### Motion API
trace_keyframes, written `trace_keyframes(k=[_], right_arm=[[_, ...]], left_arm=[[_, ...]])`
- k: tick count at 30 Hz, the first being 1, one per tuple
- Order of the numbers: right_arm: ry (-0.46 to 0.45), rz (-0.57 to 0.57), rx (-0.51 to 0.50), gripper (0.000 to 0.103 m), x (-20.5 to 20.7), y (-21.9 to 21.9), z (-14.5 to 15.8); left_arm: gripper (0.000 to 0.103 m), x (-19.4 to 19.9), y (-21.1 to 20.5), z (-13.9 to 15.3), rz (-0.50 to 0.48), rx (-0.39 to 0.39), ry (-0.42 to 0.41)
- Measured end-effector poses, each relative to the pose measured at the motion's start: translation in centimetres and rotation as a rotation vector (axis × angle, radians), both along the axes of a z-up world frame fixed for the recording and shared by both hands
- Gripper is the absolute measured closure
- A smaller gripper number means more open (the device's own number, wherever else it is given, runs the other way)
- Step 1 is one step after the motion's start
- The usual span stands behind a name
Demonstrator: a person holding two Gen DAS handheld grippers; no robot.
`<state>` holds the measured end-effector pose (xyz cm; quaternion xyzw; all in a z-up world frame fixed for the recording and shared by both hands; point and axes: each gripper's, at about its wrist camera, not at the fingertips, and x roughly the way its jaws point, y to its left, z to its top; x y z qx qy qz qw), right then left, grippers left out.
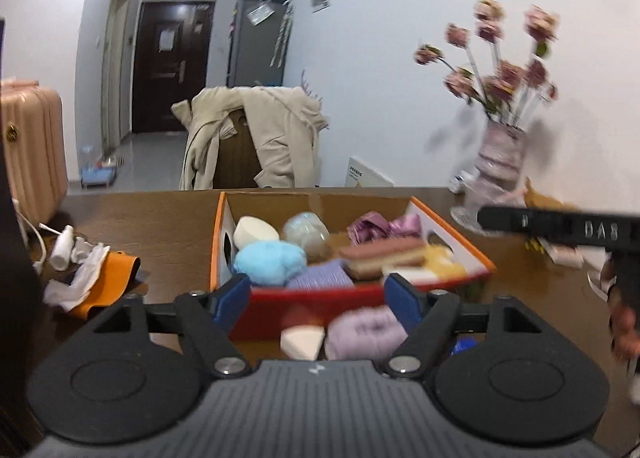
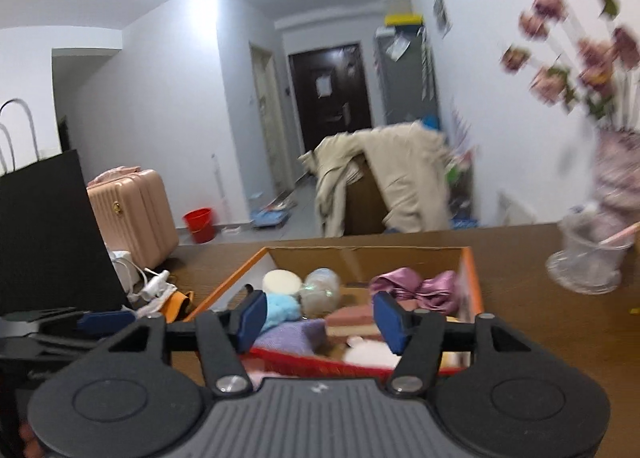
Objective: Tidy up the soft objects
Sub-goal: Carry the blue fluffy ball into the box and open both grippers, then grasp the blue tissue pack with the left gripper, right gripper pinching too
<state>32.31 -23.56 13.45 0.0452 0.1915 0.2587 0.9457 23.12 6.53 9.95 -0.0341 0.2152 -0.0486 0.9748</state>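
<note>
An orange-rimmed cardboard box (image 1: 456, 234) on the brown table holds several soft things: a white sponge (image 1: 255, 233), a blue fluffy ball (image 1: 269, 261), a lilac knit piece (image 1: 320, 278), a pink-brown layered sponge (image 1: 384, 254) and a purple satin cloth (image 1: 384, 227). A lilac yarn ball (image 1: 366, 332) and a white wedge sponge (image 1: 302, 341) lie on the table before the box. My left gripper (image 1: 316, 298) is open and empty above them. My right gripper (image 2: 320, 318) is open and empty over the box's (image 2: 470, 278) near edge.
A glass vase of pink flowers (image 1: 500, 162) stands at the table's right back. White cloth and an orange item (image 1: 108, 282) lie at left with cables. A black bag (image 2: 48, 234) stands at far left. A coat-draped chair (image 1: 256, 138) is behind the table.
</note>
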Motion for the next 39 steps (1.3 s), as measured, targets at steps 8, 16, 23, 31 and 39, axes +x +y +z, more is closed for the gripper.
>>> trace_keyframes(k=[8,16,23,31,39], right_arm=[[-0.058,-0.094,-0.038,0.018,-9.5,-0.4,-5.0],[0.019,-0.095,-0.065,0.018,-12.2,0.2,-7.4],[0.024,-0.105,-0.074,0.017,-12.1,0.4,-7.5],[0.056,-0.129,-0.062,0.018,-9.6,-0.3,-8.4],[0.082,-0.139,-0.056,0.018,-4.7,-1.6,-8.7]], left_arm=[[0.008,-8.3,-0.8,-4.3,-0.041,-0.040,-0.063],[0.008,-10.0,0.3,-5.2,-0.032,-0.043,-0.047],[0.008,-9.3,0.0,-5.6,-0.042,-0.044,-0.028],[0.008,-6.0,-0.8,-6.1,-0.032,-0.046,0.021],[0.014,-1.4,-2.8,-6.2,-0.047,-0.059,0.027]])
